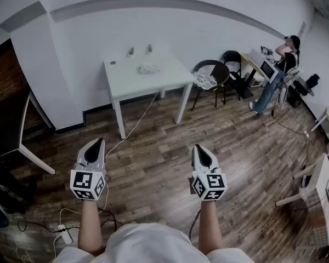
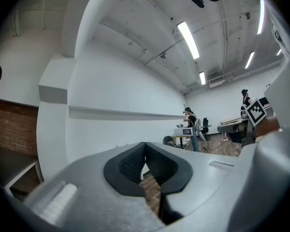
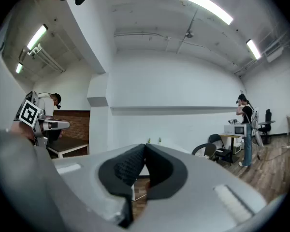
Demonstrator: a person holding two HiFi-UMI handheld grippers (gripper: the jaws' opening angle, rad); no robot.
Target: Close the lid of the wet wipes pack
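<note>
The wet wipes pack [image 1: 148,68] is a small pale bundle lying on a white table [image 1: 126,82] against the far wall, well ahead of both grippers. I cannot make out its lid at this distance. My left gripper [image 1: 97,142] hangs level over the wooden floor, its jaws shut with nothing between them; its dark pads [image 2: 130,164] meet at the tip. My right gripper [image 1: 199,147] is beside it, also level and shut on nothing, pads [image 3: 128,167] pressed together. Both are far short of the table.
Two small plants [image 1: 131,51] stand at the table's back edge. A black chair [image 1: 211,73] with white stuff on it is right of the table. A person [image 1: 282,63] stands at a desk far right. A white cable [image 1: 134,126] runs across the floor to a power strip [image 1: 66,235]. A dark table [image 1: 13,129] is on the left.
</note>
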